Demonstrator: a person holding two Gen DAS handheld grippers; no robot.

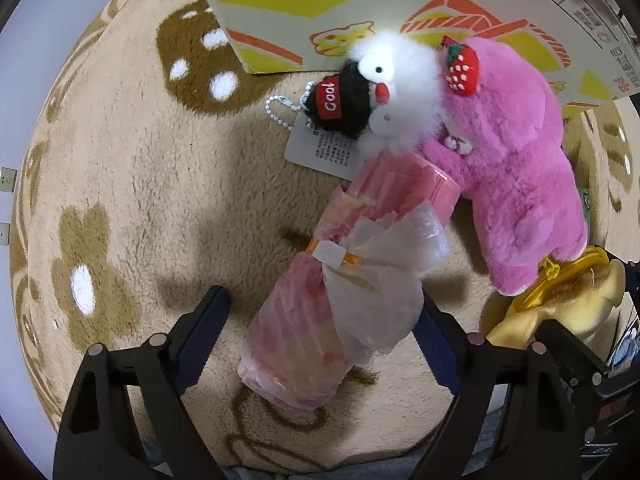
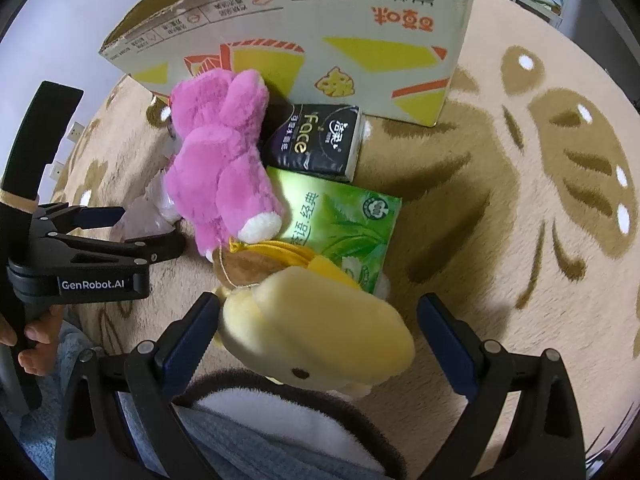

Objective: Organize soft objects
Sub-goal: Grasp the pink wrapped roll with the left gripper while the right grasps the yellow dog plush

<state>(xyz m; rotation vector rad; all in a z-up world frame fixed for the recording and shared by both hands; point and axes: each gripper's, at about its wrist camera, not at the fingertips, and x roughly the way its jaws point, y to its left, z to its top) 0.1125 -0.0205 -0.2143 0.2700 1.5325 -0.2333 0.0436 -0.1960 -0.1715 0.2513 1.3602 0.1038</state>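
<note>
The left tongs [image 1: 324,320] are spread wide, straddling the near half of a pink plastic-wrapped roll [image 1: 344,276] banded with an orange-and-white label; the fingers sit on either side of it and whether they press on the wrapping cannot be told. The right tongs [image 2: 318,320] are also wide apart, with a yellow plush toy [image 2: 320,320] lying between the fingers; the left finger is right at the toy's edge, the right finger stands clear of it. Everything rests on a tan fleece rug [image 1: 132,184] with brown flower shapes. Taking the printed cardboard box [image 2: 312,36] as landmark: a pink plush bear [image 2: 220,164] with a strawberry on its head lies just in front of it, leaning against its printed face. A fluffy white keychain plush [image 1: 396,92] with a black "Cool" hat sits by the bear's head, close to the box's lower edge, its ball chain and paper tag trailing onto the rug. A black "Face" tissue pack [image 2: 316,140] lies directly before the box, beside the bear, and a green tissue pack [image 2: 344,224] lies nearer than that, partly under the yellow toy. The pink roll's far end touches the bear.
</note>
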